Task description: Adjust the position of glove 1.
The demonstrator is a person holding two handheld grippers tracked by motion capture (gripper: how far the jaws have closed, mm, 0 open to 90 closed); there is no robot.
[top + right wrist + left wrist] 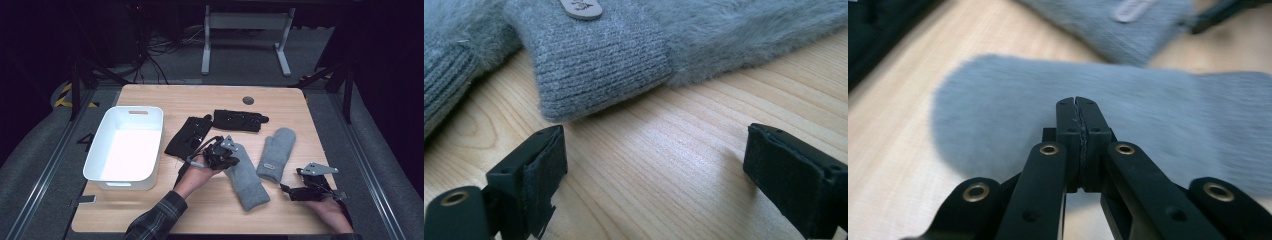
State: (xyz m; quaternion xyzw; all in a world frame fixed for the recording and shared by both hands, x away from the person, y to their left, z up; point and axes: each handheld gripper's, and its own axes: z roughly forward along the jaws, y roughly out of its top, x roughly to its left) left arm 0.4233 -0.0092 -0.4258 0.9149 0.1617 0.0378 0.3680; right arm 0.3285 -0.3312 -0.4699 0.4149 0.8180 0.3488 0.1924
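Bright overhead light on the table (210,100), dark surroundings; the left gripper view is motion-blurred.

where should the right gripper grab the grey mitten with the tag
Grip the ribbed cuff of the tagged grey mitten, coming in low from the near table edge. The cuff end faces the open right gripper, lies flat, and its knit looks firmer and thinner than the fluffy body, so the jaws could pinch its edge.

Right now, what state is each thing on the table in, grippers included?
White plastic bin: upright, nothing inside.
Near grey fuzzy mitten: flat, not gripped.
Far grey fuzzy mitten: flat, label up.
Two black gloves: flat, untouched.
Left gripper: shut, over the near mitten.
Right gripper: open, holding nothing.
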